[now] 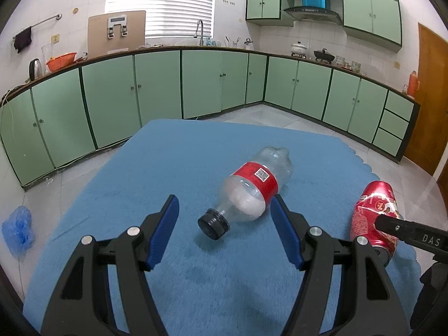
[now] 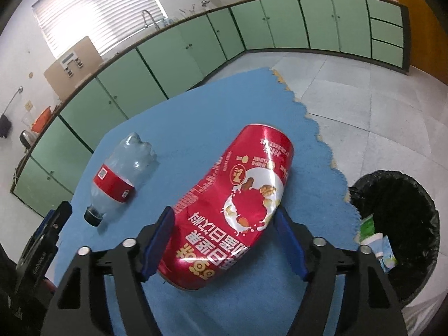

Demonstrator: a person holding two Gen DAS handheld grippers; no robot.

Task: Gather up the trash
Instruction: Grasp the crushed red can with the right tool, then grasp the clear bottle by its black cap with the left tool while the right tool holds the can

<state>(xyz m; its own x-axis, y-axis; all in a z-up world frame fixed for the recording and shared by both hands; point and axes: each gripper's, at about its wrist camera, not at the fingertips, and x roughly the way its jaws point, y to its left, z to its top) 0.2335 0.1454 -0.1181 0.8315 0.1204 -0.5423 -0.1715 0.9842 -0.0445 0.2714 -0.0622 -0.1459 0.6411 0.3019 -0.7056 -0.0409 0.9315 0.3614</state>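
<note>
Right hand-held gripper [image 2: 224,240] straddles the dented red drink can [image 2: 235,204] lying on the blue-covered table [image 2: 196,123], jaws apart; it should close mid-body. Left hand-held gripper [image 1: 224,232], open, frames the clear plastic bottle [image 1: 249,190]. Black-lined bin [image 2: 397,218] sits right.

1. A blue mat [image 1: 173,151] covers the table, its right edge scalloped and frayed.
2. A clear bottle [image 1: 249,190] with a red label and black cap lies on its side on the mat.
3. A dented red can [image 2: 238,198] lies right of it, apart.
</note>
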